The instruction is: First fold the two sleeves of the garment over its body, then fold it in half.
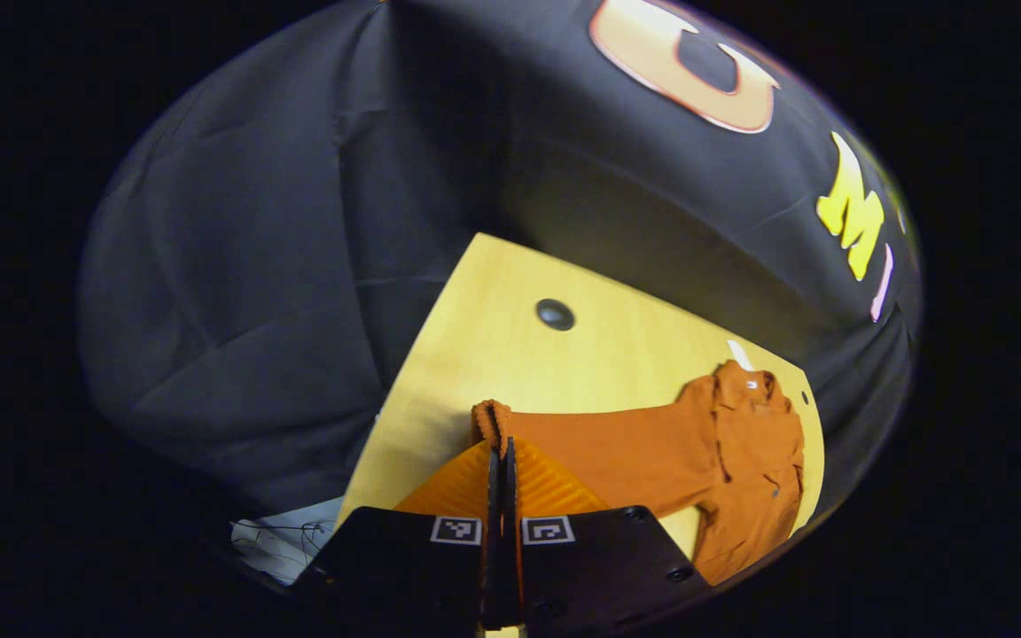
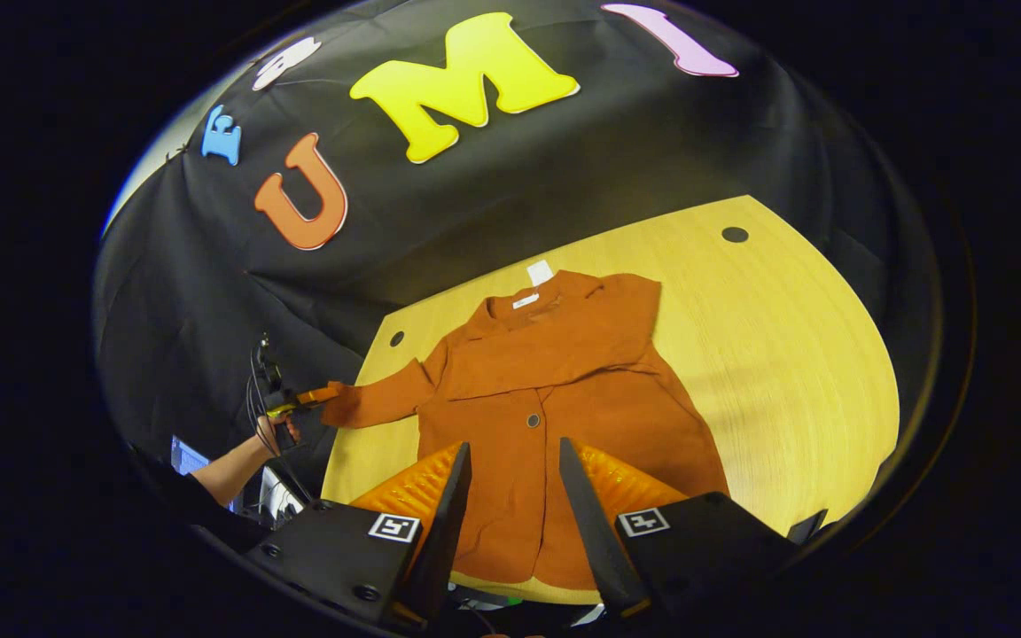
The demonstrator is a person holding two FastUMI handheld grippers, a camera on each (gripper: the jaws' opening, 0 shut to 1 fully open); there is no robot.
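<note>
Left gripper pinches the cuff of the coat; right gripper hangs open above its hem, empty. A thin pinch (cuff edge only) could slip mid-fold, dropping the sleeve short.

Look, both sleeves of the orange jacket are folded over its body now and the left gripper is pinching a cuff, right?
Not both. In the right gripper view, one sleeve lies over the orange jacket, but the other sleeve stretches out sideways, its cuff pinched by the left gripper.
</note>
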